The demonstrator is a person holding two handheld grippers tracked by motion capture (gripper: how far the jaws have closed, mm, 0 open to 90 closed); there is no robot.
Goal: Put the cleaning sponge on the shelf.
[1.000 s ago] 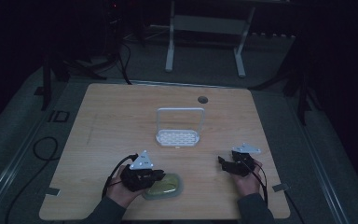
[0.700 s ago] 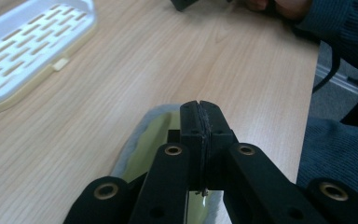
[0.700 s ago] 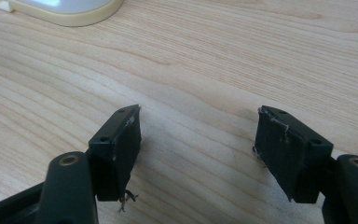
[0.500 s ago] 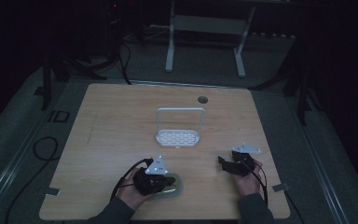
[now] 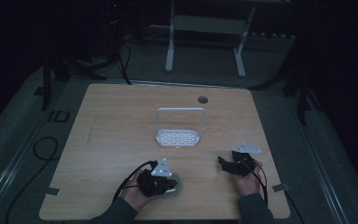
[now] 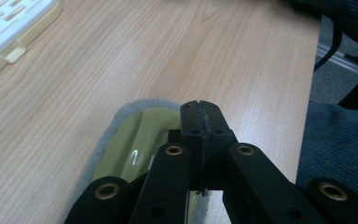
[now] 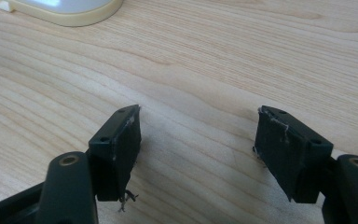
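Tabletop of pale wood is carrying everything we are looking at, with dark floor lying around it. A white rack with an upright handle is standing near the middle, a little toward the near edge, and in the left gripper view its slotted base is showing at the top left corner. A small round hole is sitting near the far edge, right of centre.

We are seeing the left gripper hovering low by the near edge, left of centre, over a sponge. In the left gripper view the sponge is lying flat on the wood, olive green on top with a grey fringe around it, just under and to the left of the black jaws. Those jaws have just been closing and are now pressing flat against each other; we are seeing nothing between them, and whether their tips are touching the sponge we cannot tell.

The right gripper is resting near the right edge, well apart from the sponge and the rack. In the right gripper view its jaws are standing wide apart over bare wood, holding nothing.
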